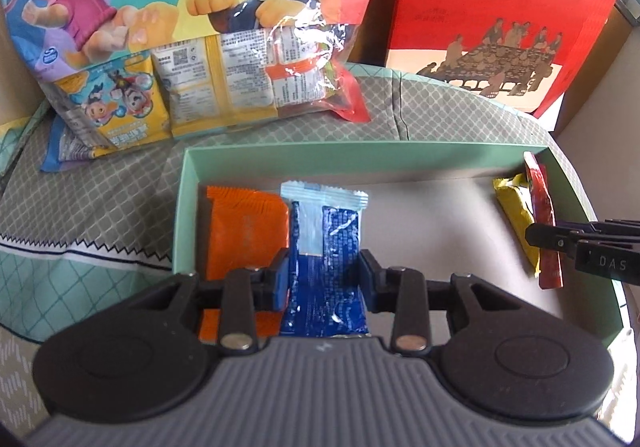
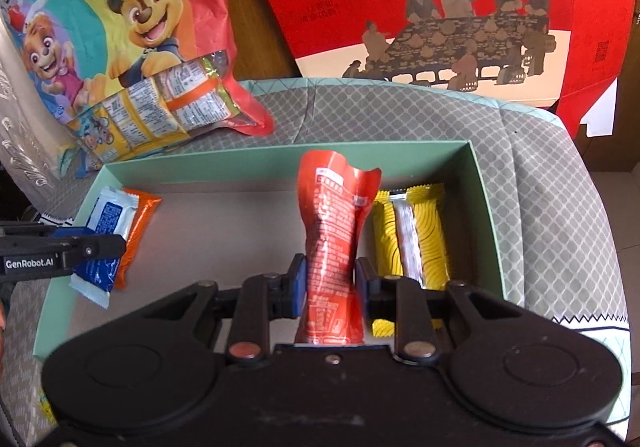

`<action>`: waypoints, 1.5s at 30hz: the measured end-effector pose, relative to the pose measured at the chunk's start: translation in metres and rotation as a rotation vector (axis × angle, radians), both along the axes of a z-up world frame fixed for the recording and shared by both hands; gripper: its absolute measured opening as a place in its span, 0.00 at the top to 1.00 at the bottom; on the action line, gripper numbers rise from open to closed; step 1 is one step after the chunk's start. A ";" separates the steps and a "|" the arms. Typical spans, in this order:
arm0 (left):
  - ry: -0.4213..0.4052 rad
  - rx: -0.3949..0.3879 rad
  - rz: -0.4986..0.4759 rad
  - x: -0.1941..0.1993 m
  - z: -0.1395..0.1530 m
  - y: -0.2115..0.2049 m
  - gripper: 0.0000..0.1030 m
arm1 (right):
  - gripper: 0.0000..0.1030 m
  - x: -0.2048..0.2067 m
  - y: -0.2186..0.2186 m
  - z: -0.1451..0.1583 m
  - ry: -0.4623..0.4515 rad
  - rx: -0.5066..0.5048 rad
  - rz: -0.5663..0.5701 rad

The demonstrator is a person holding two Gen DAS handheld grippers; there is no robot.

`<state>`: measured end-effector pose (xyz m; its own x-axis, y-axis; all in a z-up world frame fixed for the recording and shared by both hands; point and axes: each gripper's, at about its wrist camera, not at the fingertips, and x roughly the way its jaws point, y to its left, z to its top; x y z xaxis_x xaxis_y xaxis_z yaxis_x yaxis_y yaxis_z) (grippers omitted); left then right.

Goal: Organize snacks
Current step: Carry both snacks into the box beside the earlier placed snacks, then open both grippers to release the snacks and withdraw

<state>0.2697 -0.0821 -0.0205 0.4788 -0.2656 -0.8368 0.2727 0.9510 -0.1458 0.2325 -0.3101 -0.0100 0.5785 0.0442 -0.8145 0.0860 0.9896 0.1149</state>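
Observation:
A shallow green box (image 1: 360, 151) (image 2: 280, 161) lies on the patterned cloth. My left gripper (image 1: 323, 279) is shut on a blue snack packet (image 1: 332, 239) over the box's left end, beside an orange packet (image 1: 244, 231) lying in the box. My right gripper (image 2: 330, 285) is shut on a red snack packet (image 2: 332, 231) at the box's right end, next to a yellow packet (image 2: 424, 231) lying there. The left gripper with the blue packet (image 2: 100, 243) shows at the left of the right wrist view. The right gripper (image 1: 536, 237) with the red packet (image 1: 544, 207) shows at the right of the left wrist view.
A large cartoon-dog snack bag (image 1: 180, 27) (image 2: 120, 47) lies behind the box at the left. A red gift box (image 1: 500, 7) (image 2: 440, 7) stands behind at the right. The cloth's edge drops off at the right (image 2: 592, 247).

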 end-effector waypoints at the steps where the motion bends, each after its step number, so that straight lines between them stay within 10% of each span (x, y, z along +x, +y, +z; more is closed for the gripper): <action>1: 0.003 0.000 0.002 0.004 -0.002 -0.001 0.67 | 0.76 0.003 0.000 -0.002 0.002 -0.003 0.001; 8: 0.001 0.015 0.012 0.020 -0.012 -0.008 0.66 | 0.66 0.021 0.000 -0.014 0.006 -0.015 0.003; 10: -0.012 0.016 0.019 0.020 -0.012 -0.009 0.52 | 0.52 0.021 0.000 -0.014 -0.004 -0.001 -0.004; 12: -0.024 0.021 0.038 0.018 -0.010 -0.008 0.15 | 0.14 0.019 0.000 -0.012 -0.023 0.012 -0.009; 15: -0.050 0.026 0.050 0.012 -0.004 -0.007 0.08 | 0.01 0.011 0.001 -0.003 -0.059 0.019 -0.018; 45: 0.011 0.018 0.061 -0.143 0.021 0.077 0.00 | 0.00 -0.144 0.043 0.041 -0.053 0.168 -0.044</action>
<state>0.1263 -0.0048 0.0008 0.4847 -0.2211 -0.8463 0.2131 0.9682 -0.1309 0.0882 -0.2676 0.0314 0.6250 0.1509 -0.7659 0.1185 0.9514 0.2842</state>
